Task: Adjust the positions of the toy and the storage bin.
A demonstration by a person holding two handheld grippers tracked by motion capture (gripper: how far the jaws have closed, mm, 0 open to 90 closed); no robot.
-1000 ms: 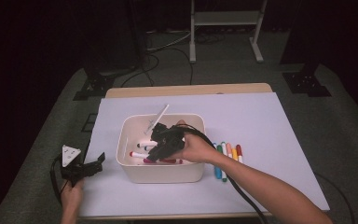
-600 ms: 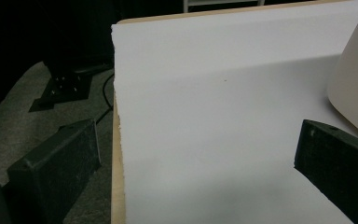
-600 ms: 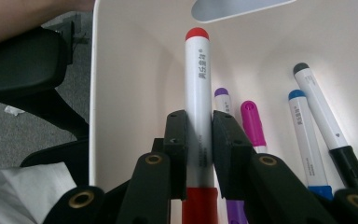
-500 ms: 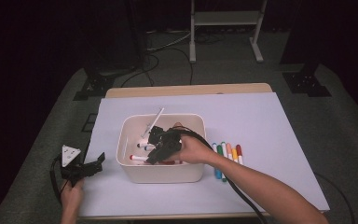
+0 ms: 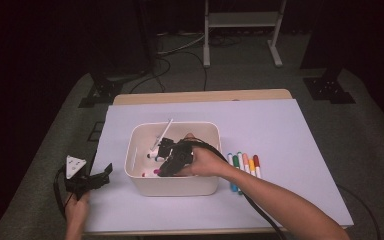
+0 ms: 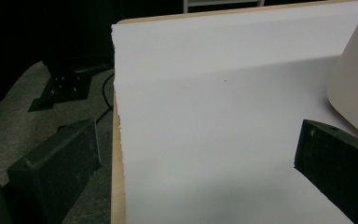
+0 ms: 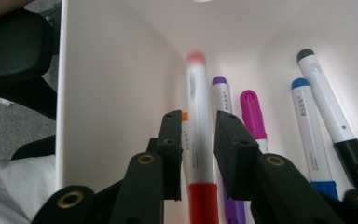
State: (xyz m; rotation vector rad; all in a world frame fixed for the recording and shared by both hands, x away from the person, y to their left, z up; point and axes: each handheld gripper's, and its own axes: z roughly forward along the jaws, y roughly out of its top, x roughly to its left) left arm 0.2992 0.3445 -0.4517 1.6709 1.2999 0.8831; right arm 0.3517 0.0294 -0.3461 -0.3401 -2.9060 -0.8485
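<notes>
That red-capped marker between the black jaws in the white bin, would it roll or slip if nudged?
Probably both. The red marker is a smooth round barrel, so it would likely roll until it meets the bin wall or the purple marker. It looks stiff and light. The right gripper has just been opening around it.

Colours I saw in the tub

I had a cream-white bin [image 7: 112, 88] holding white markers: one red-capped [image 7: 200, 154], others purple [image 7: 221, 93], magenta [image 7: 251, 109], blue [image 7: 307, 126] and black [image 7: 328, 112]; my jaws were black, the table sheet [image 5: 290, 135] pale lilac.
</notes>
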